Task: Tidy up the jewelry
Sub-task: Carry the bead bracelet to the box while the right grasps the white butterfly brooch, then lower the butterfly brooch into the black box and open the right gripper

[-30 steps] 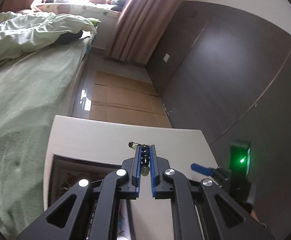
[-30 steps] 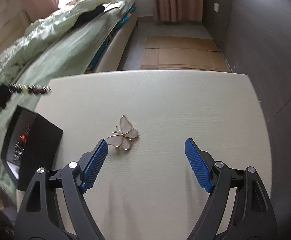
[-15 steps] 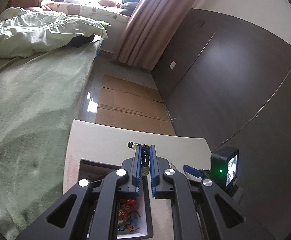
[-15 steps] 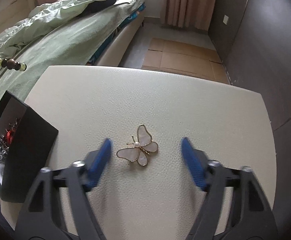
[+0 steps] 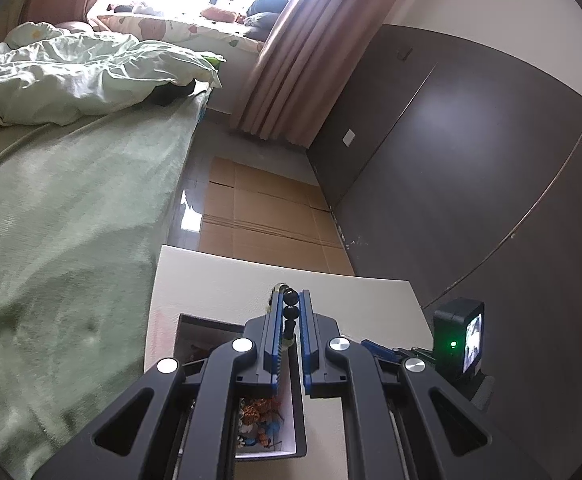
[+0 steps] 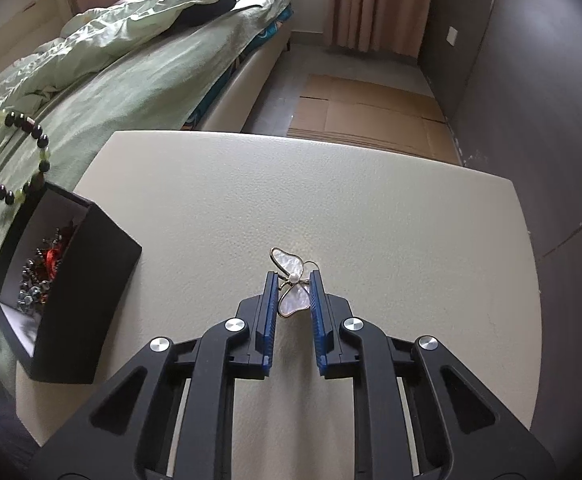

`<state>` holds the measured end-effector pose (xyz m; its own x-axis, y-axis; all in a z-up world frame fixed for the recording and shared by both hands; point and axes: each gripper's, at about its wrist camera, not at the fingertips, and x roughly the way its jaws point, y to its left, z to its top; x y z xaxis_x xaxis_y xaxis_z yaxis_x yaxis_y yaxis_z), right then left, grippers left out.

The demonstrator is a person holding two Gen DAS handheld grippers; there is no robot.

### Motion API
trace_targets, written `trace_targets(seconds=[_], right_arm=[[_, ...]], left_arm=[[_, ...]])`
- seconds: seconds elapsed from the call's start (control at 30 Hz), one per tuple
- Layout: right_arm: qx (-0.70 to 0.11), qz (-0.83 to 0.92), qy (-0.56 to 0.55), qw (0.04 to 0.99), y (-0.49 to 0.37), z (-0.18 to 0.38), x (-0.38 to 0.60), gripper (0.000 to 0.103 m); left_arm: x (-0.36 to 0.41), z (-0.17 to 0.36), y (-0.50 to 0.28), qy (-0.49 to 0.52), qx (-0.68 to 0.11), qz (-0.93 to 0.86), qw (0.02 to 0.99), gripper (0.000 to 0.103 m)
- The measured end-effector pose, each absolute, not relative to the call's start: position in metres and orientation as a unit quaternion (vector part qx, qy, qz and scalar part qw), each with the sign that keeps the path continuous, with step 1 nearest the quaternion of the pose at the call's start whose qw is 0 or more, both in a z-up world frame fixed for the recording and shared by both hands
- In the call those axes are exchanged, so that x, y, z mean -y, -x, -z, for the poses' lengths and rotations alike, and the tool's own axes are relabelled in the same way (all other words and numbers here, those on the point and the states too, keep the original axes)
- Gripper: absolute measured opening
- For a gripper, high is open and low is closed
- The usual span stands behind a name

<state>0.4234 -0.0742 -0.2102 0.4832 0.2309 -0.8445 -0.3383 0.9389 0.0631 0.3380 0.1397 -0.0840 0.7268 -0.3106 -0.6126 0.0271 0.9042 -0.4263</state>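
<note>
Right tongs (image 6: 293,300) are closing around the brooch (image 6: 291,282), a little butterfly with glossy pearly wings, thin gold outline and a tiny pearl in the middle. It sits between the ribbed blue pads (image 6: 267,308), and the near wing looks touched on both sides, though I can't tell how firmly. The desk (image 6: 371,220) is pale with a pebbly, leathery grain, rounded corners, and lots of bare room to the far side and right.

Left tongs (image 5: 289,312) are narrow, pinching a bracelet (image 5: 291,306) of round dark and pale-green beads above the box (image 6: 75,292). The box is black, square and open at the desk's left edge, its tangled contents hard to make out. The bed (image 6: 131,80) runs close along the left.
</note>
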Motion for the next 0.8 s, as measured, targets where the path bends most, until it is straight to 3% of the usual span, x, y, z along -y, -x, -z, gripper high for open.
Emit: trace_targets(seconds=[0.43, 0.5, 0.57, 0.8], right_arm=[[-0.443, -0.193, 0.017, 0.875, -0.384, 0.159, 0.072, 0.016], [-0.438, -0.198, 0.012, 0.877, -0.38, 0.152, 0.068, 0.016], [-0.431, -0.205, 0.006, 0.879, -0.374, 0.145, 0.062, 0.016], [-0.406, -0.241, -0.004, 0.881, -0.359, 0.13, 0.035, 0.016]], left_arm=[[-0.136, 0.094, -0.323, 0.17, -0.402, 0.095, 0.894, 0.006], [-0.139, 0.095, -0.322, 0.174, -0.408, 0.085, 0.892, 0.019], [-0.146, 0.092, -0.316, 0.183, -0.394, 0.069, 0.898, 0.074], [-0.164, 0.085, -0.305, 0.186, -0.375, 0.044, 0.907, 0.076]])
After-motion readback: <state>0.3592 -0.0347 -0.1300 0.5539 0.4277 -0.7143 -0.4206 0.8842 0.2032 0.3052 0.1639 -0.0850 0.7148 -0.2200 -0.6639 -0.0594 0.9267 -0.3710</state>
